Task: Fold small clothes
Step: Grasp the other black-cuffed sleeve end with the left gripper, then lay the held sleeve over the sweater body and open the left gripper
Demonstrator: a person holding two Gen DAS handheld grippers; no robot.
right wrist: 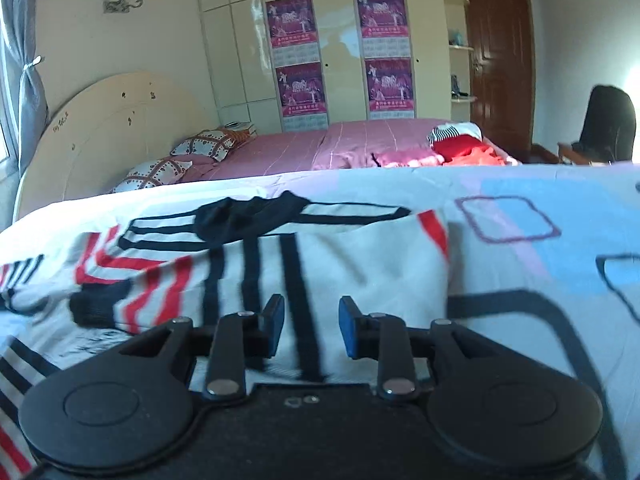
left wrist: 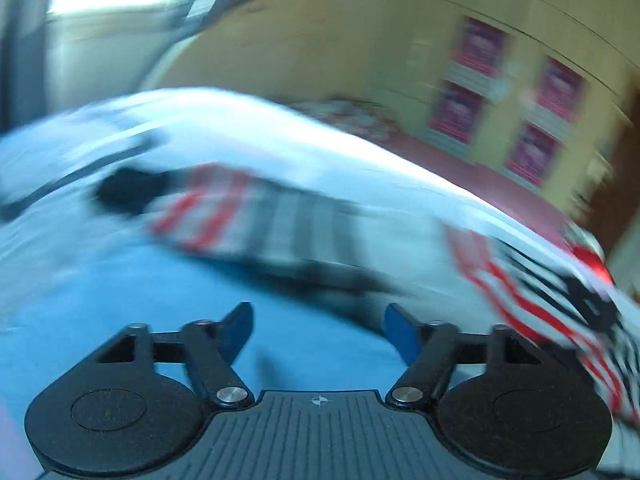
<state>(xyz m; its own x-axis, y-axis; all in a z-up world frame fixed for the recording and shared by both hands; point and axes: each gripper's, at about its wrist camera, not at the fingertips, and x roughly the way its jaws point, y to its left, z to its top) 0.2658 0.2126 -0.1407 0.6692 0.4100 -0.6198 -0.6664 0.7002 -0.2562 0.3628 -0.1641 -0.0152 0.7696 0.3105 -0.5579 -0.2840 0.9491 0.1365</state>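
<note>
On bedsheet [right wrist: 520, 240], striped shirt [right wrist: 320, 264] lies w/ both tools [left wrist: 318, 326] [right wrist: 311, 326] agape, empty.

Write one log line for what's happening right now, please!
task: fold clothes | shirt: striped, lying on sheet | left gripper: open, empty, view blurred | right gripper: open, empty, over shirt
</note>
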